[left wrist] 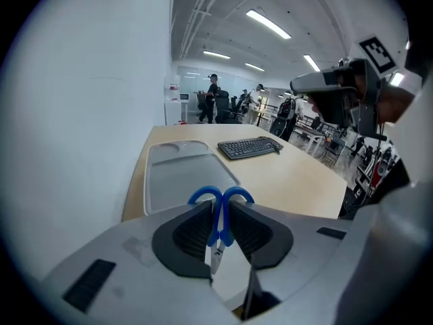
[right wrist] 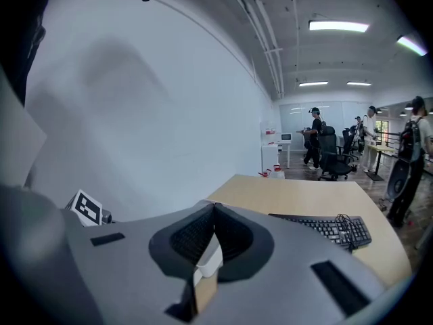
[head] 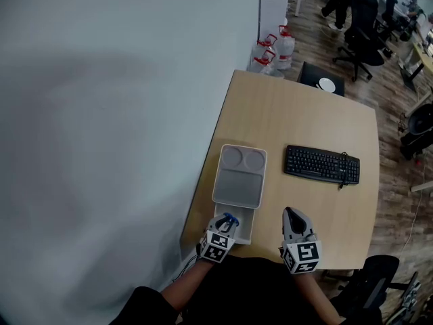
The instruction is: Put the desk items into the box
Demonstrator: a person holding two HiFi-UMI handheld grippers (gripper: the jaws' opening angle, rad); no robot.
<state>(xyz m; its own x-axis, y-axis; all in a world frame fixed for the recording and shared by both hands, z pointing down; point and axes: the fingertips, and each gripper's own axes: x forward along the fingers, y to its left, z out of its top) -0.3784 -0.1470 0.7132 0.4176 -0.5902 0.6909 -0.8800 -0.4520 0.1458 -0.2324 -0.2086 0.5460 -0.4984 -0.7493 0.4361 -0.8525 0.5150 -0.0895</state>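
A pair of blue-handled scissors (head: 231, 218) (left wrist: 238, 195) is clamped in my left gripper (head: 226, 225) (left wrist: 218, 207), handles forward and blades back between the pads. The gripper hangs over a white open box (head: 245, 229) (left wrist: 230, 279) at the desk's near left edge. Just beyond the box lies its pale lid (head: 239, 177) (left wrist: 177, 178), which has two round recesses. To the right, my right gripper (head: 291, 217) (right wrist: 214, 208) hovers above bare desk with its jaws shut and nothing between them. A corner of the box (right wrist: 207, 263) shows below the right gripper's jaws.
A black keyboard (head: 322, 164) (left wrist: 249, 146) (right wrist: 335, 227) lies on the wooden desk (head: 304, 114) right of the lid. A grey wall (head: 101, 127) runs along the desk's left side. Water jugs (head: 274, 49) and office chairs (head: 358, 42) stand beyond the far end, with people farther off.
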